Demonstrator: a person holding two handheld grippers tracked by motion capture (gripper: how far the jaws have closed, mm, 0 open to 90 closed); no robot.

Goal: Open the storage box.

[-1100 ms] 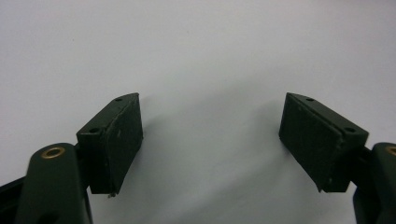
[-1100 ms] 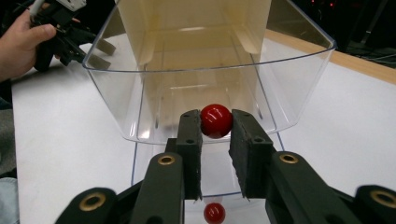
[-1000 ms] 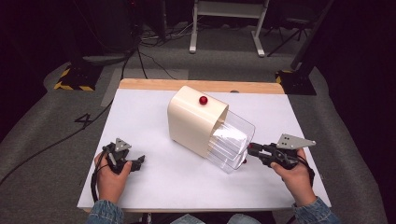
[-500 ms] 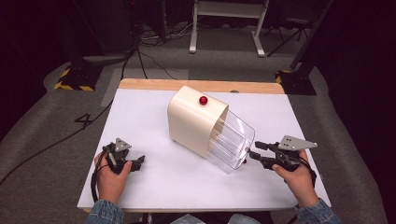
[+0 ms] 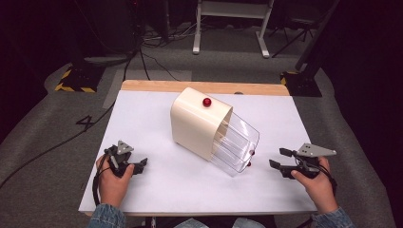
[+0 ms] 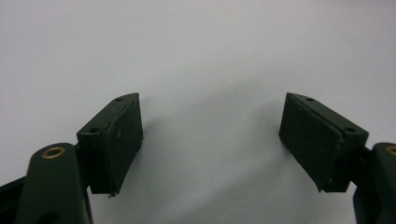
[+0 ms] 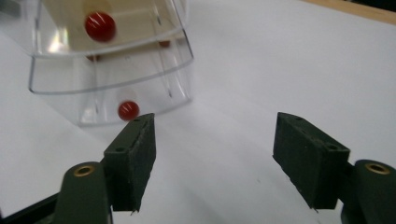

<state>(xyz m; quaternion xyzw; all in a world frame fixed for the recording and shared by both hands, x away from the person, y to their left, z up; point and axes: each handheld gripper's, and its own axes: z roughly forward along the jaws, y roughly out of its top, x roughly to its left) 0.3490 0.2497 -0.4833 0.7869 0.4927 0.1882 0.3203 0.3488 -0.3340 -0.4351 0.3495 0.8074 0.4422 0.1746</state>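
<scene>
Cream box sits mid-bench, its clear drawers pulled out toward the right gripper, which is nearer, fingers open and empty. Left gripper lies farther from the box, fingers also spread, empty.

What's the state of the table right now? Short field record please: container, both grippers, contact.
container: cream box with clear drawers pulled out toward the right gripper, red knobs on their fronts
left gripper: jaws open, over bare white tabletop
right gripper: jaws open, pointing at the drawers
contact: neither gripper touches anything
</scene>
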